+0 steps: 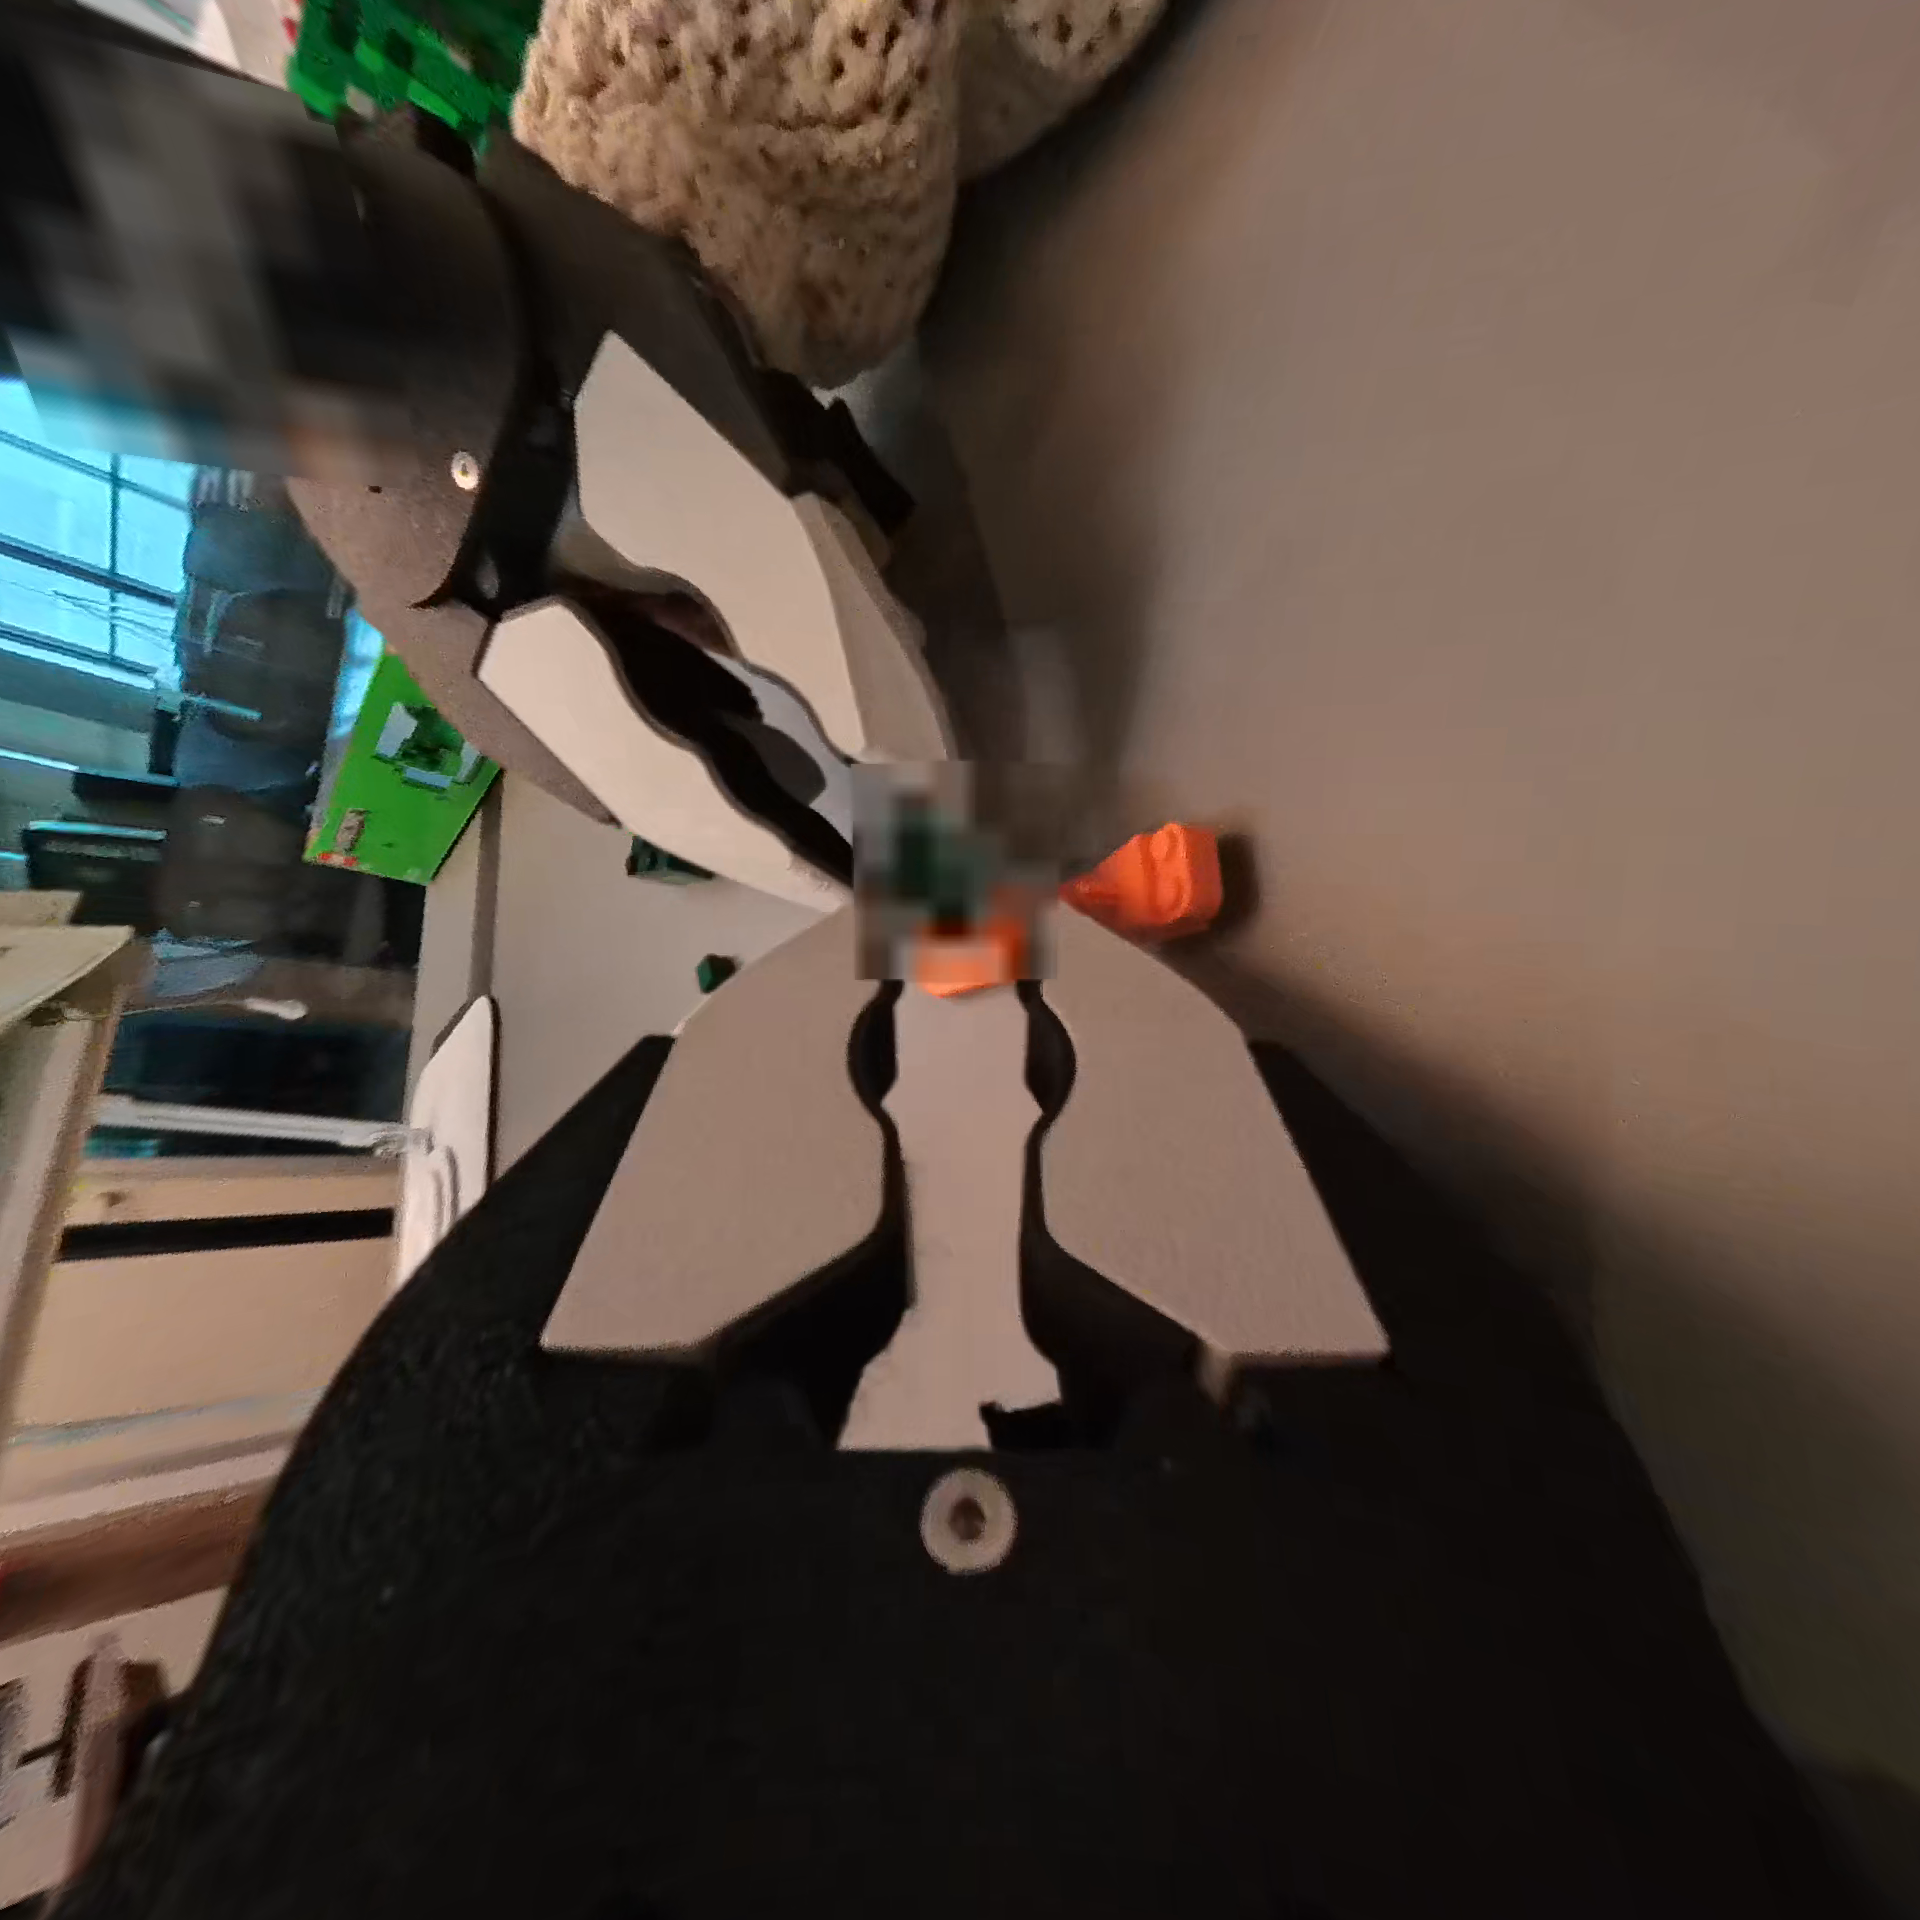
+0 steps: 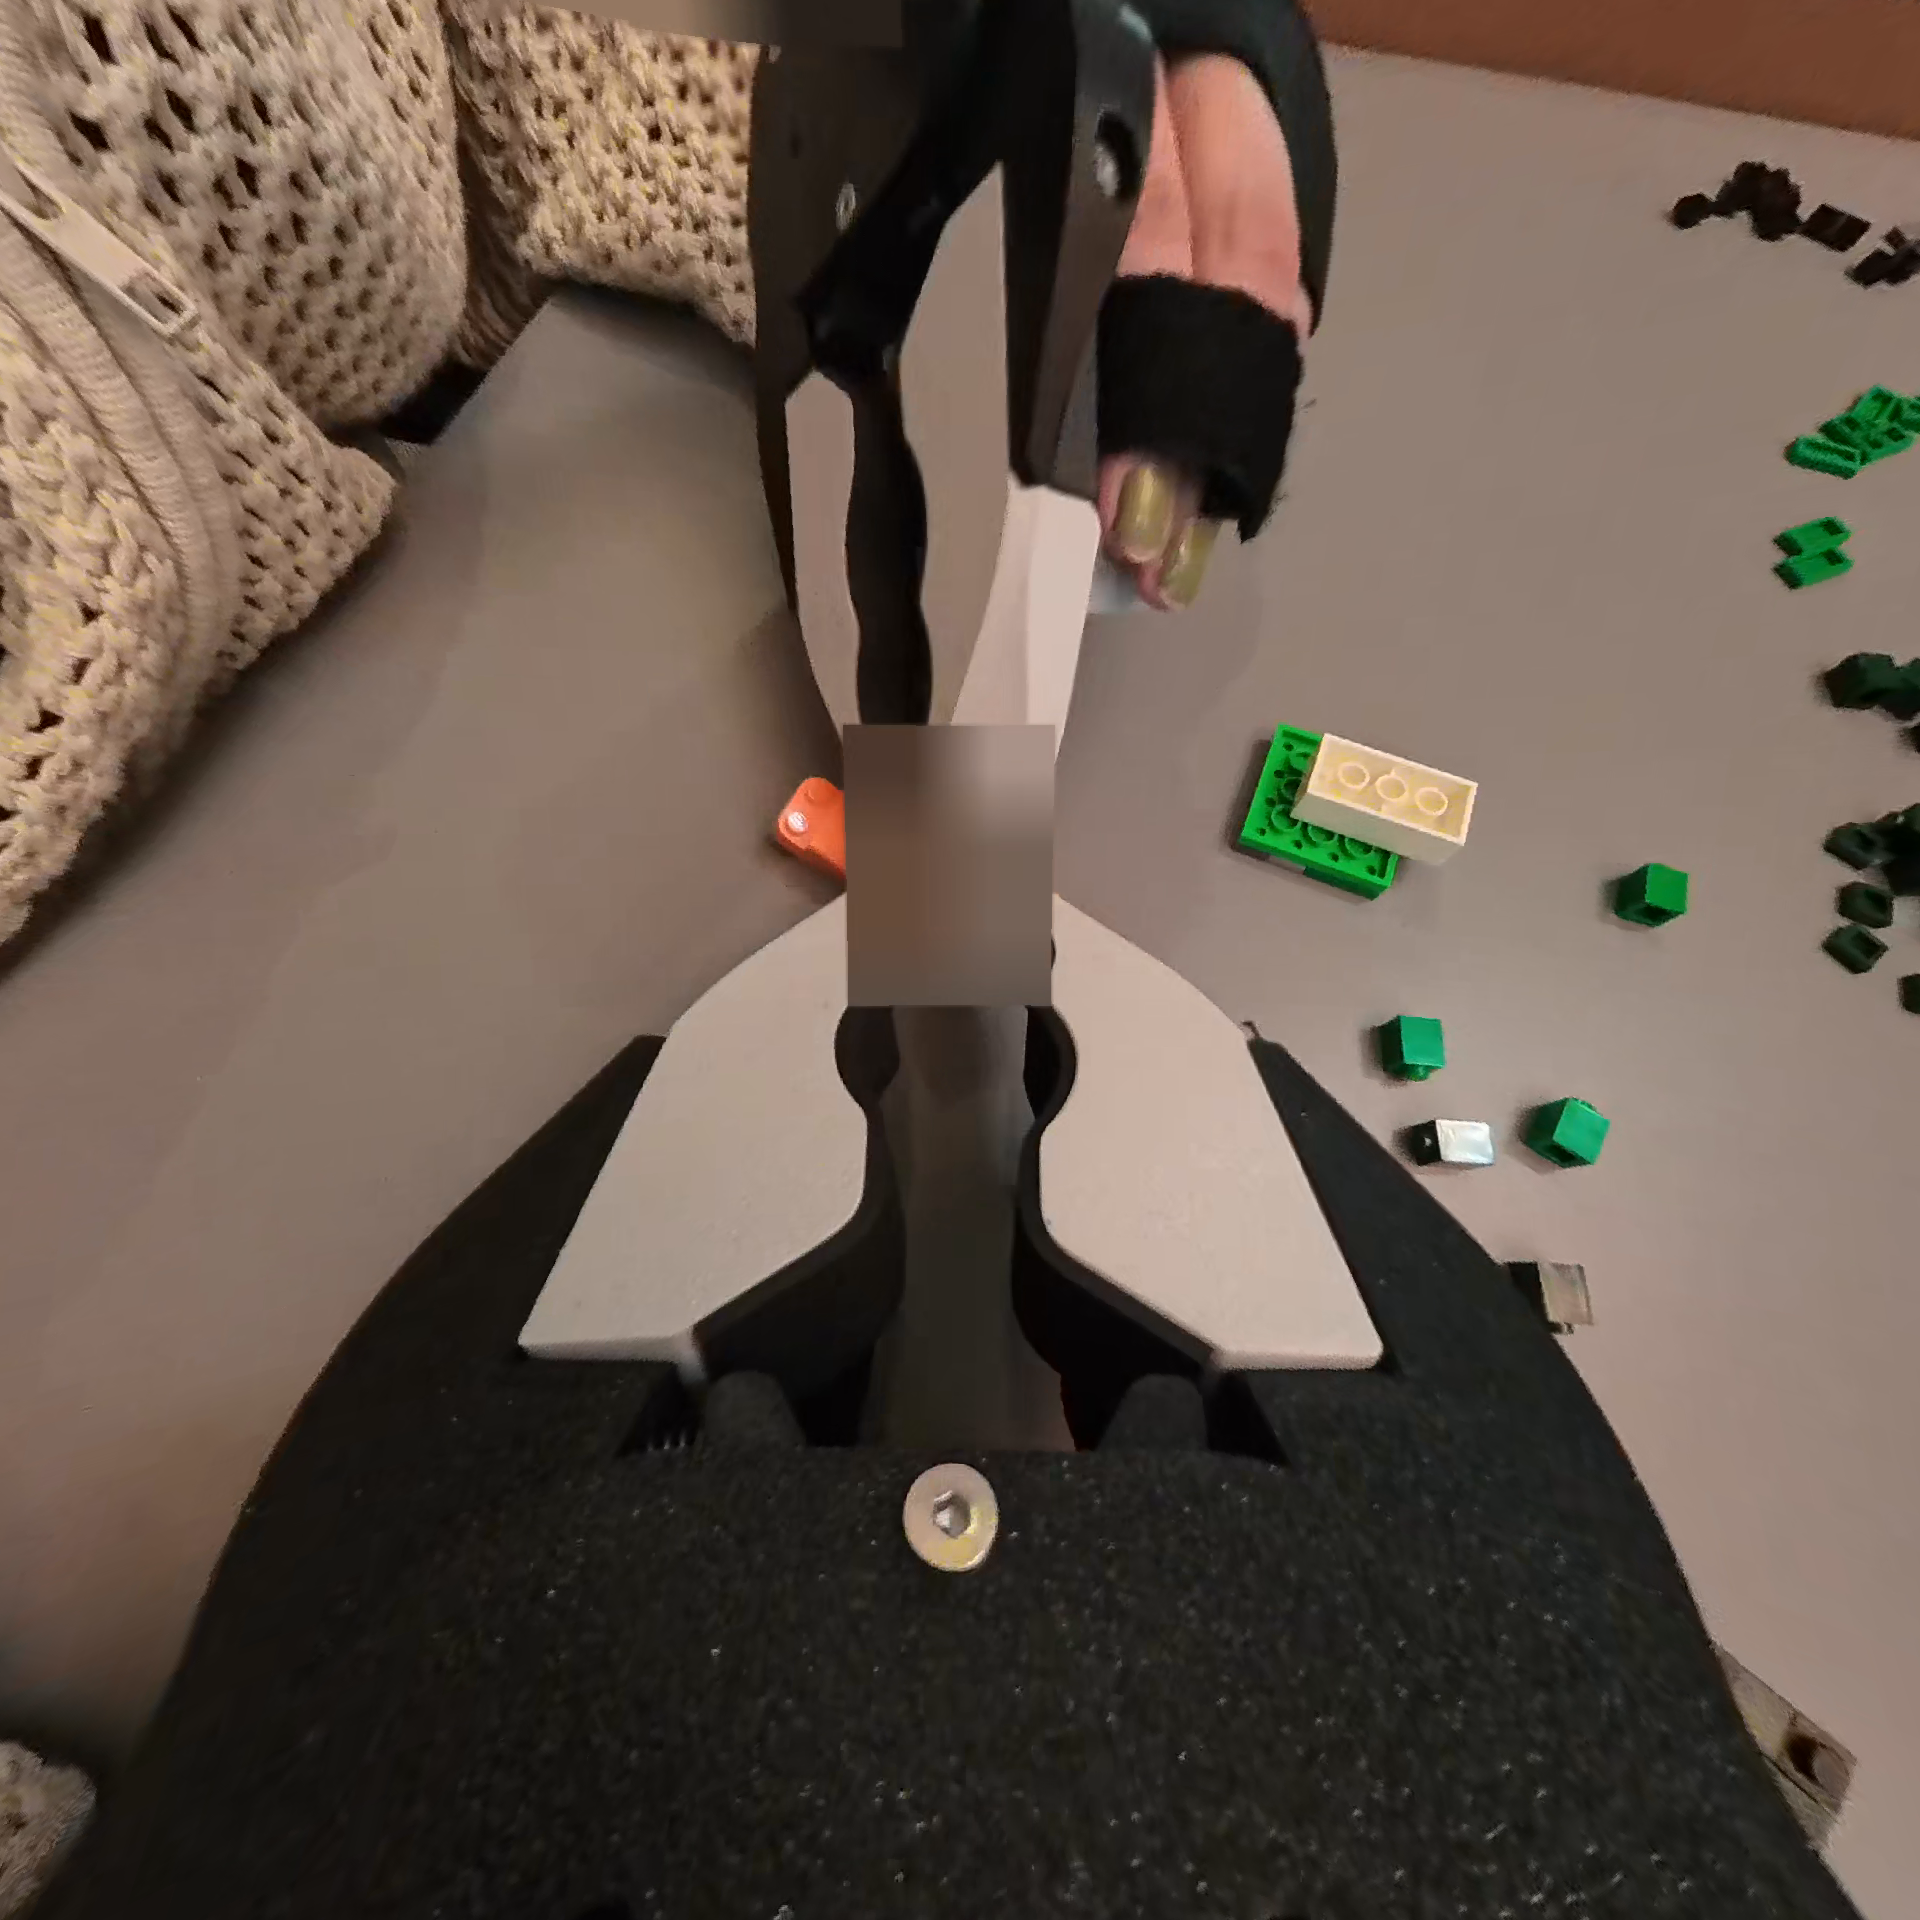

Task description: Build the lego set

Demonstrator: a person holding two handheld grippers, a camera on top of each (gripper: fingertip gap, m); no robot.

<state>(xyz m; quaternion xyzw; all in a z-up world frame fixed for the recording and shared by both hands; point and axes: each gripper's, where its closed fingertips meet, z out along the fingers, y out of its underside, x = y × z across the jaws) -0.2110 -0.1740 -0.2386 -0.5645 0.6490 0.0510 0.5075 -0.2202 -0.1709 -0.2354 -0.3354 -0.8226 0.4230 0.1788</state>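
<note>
Both tools meet tip to tip, grips hidden by blur; orange piece (image 2: 811, 828) lies just beside them on the table (image 2: 520, 727)

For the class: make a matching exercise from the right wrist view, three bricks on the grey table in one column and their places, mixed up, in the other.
Things
1. cream brick
2. orange piece
3. black pieces

Places
A. far right corner of the table
B. stacked on a green plate
C. alone, left of where the two grippers meet

Pairs: 1-B, 2-C, 3-A
</note>
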